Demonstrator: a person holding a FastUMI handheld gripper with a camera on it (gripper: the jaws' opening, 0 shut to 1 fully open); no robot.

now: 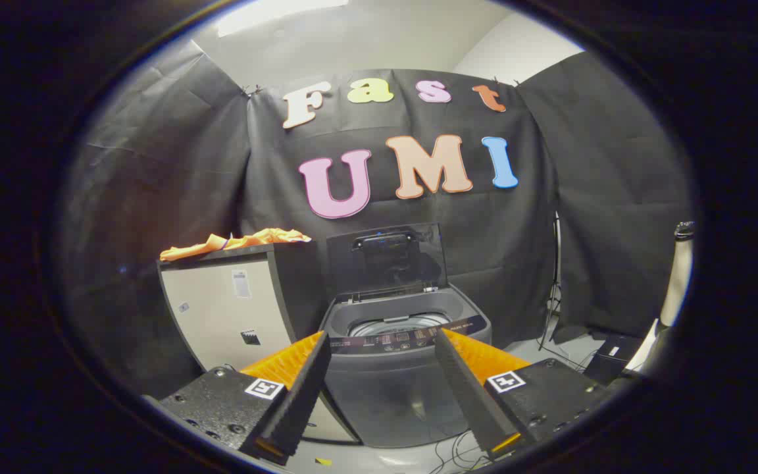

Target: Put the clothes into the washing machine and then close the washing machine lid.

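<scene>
A grey top-loading washing machine (392, 368) stands beyond my fingers, its drum opening (397, 324) showing. Its dark see-through lid (387, 260) is raised upright at the back. An orange garment (237, 242) lies spread on top of a pale cabinet (227, 313) just left of the machine. My gripper (382, 342) is open, held back from the machine with nothing between its fingers; the machine's front panel shows in the gap between them.
Black cloth walls close the booth behind and to both sides. A thin stand (553, 283) rises right of the machine. A dark box (609, 355) and cables (464, 451) lie on the grey floor. A pale object (675, 276) stands at the far right.
</scene>
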